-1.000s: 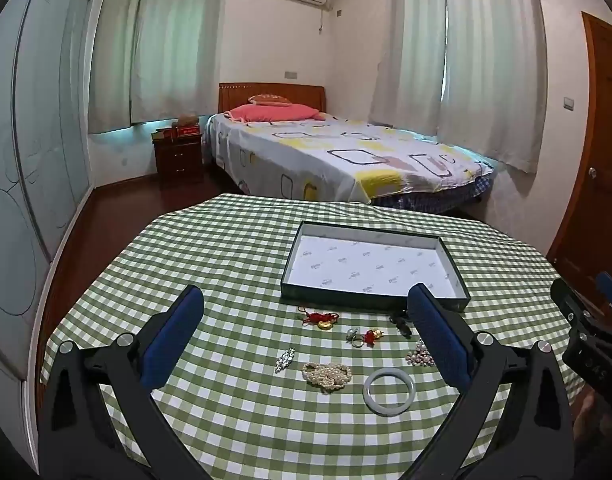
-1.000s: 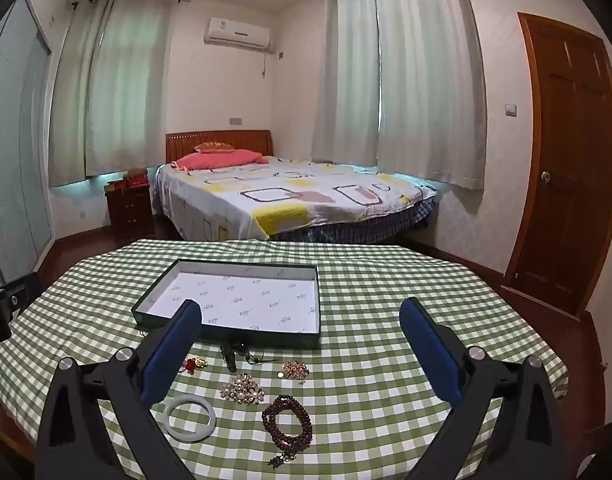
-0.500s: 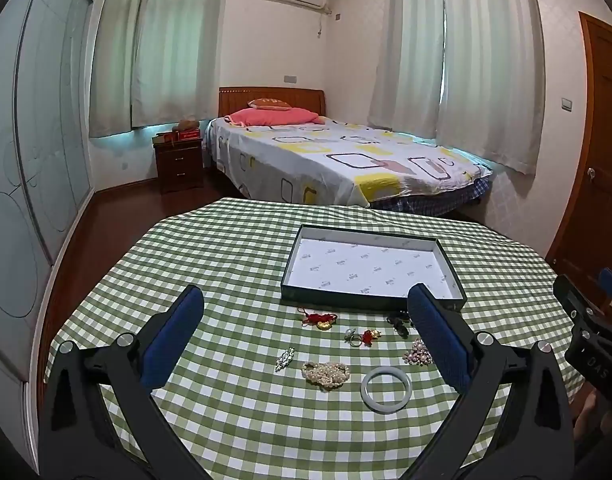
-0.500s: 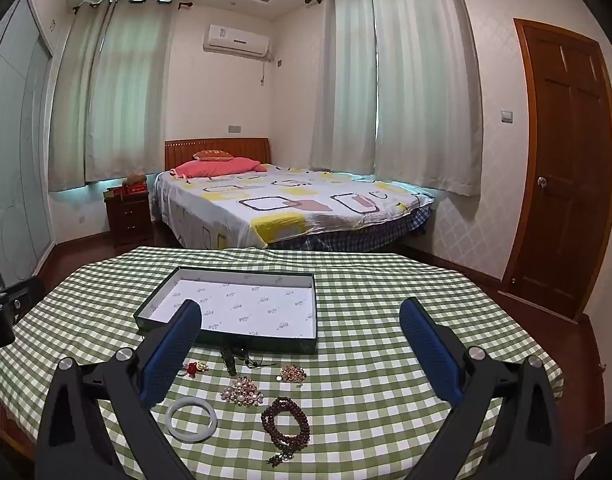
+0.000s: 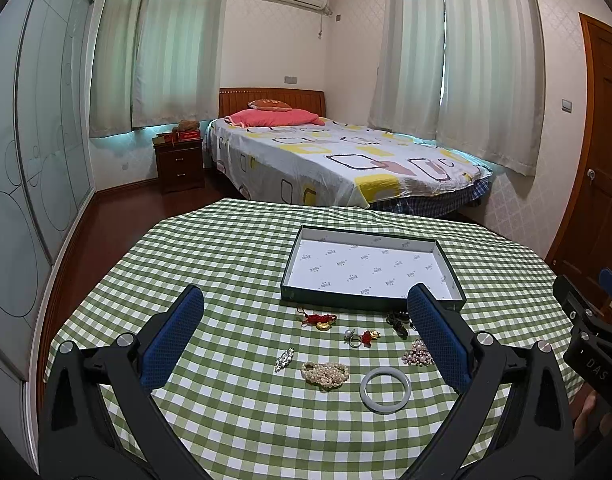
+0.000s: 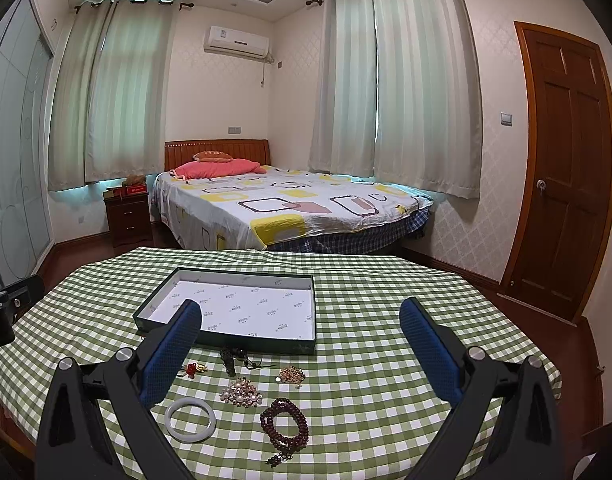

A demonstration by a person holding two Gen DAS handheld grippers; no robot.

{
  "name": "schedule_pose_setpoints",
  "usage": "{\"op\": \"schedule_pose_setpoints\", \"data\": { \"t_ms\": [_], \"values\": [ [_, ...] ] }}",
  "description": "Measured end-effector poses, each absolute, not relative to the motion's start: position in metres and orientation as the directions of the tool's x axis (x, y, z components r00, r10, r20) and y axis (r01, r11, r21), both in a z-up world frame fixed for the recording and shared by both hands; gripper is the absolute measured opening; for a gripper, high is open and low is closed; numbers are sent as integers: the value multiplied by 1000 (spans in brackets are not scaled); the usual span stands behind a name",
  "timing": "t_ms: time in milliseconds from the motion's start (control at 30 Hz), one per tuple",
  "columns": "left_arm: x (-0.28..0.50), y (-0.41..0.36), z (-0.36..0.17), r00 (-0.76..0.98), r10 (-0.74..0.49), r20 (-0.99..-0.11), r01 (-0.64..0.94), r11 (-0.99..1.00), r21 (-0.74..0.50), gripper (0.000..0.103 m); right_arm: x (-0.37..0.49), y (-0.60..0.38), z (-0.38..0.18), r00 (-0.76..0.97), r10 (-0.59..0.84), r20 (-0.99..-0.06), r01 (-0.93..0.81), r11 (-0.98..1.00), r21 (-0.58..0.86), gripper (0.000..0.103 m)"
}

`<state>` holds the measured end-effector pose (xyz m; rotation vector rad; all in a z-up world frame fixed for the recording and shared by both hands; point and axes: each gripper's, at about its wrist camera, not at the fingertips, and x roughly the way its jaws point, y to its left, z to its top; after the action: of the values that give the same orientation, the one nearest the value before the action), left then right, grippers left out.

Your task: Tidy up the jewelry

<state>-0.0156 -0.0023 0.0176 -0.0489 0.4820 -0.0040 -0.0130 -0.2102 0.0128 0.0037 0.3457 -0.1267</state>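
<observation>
1. Hovering over the near edge of the table (image 5: 226,248), the left gripper (image 5: 306,332) has its jaws spread wide and grips nothing (blue pads well apart, framing the jewelry row).
2. Leftmost piece: small silver brooch (image 5: 284,359) lying flat on the green checked cloth, apart from the others.
3. Just right of it, a bunched pearl strand (image 5: 325,374); farther back, a red knot charm with gold piece (image 5: 317,320) close to the tray front wall.
4. Next right: white jade bangle (image 5: 385,390) flat on the cloth, nearest the camera; behind it a ring with a red-gold charm (image 5: 361,337).
5. Centre-right: dark pendant on cord (image 6: 229,362), pearl cluster brooch (image 6: 241,392), dark red bead bracelet (image 6: 284,426) coiled, small gold-brown cluster (image 6: 292,375).
6. Tray (image 6: 302,347) (shallow dark-walled box, white printed liner) sits just beyond the row, nothing in it; judged to be the drop target, so pieces are laid out in front for short carries.
7. Right gripper (image 6: 300,344) likewise released, jaws wide, nothing between them, held above the near table edge facing the tray.
8. Judgement: task at the start, no piece in the tray yet; both tools open likely in readiness for a first pick.
9. Risk guess: the bangle is smooth and round, may slip; strands may dangle or snag on the tray wall.
</observation>
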Motion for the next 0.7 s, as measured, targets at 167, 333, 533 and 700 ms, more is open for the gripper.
{"op": "schedule_pose_setpoints", "data": {
  "t_ms": [167,333,533,700],
  "values": [
    [-16,-3,18,886,-15,-463,-7,999,-47,99,-13,-209,13,934,-125,-336,126,992,-19,97],
    [-16,-2,18,886,-16,-463,-7,999,-48,99,-13,-212,15,934,-125,-335,126,992,-19,97],
    [-17,-3,17,886,-15,-463,-7,999,-47,99,-13,-212,17,934,-126,-334,127,992,-21,97],
    [-17,-4,16,886,-16,-464,-7,999,-47,99,-14,-210,14,935,-128,-332,128,992,-22,97]
  ]
}}
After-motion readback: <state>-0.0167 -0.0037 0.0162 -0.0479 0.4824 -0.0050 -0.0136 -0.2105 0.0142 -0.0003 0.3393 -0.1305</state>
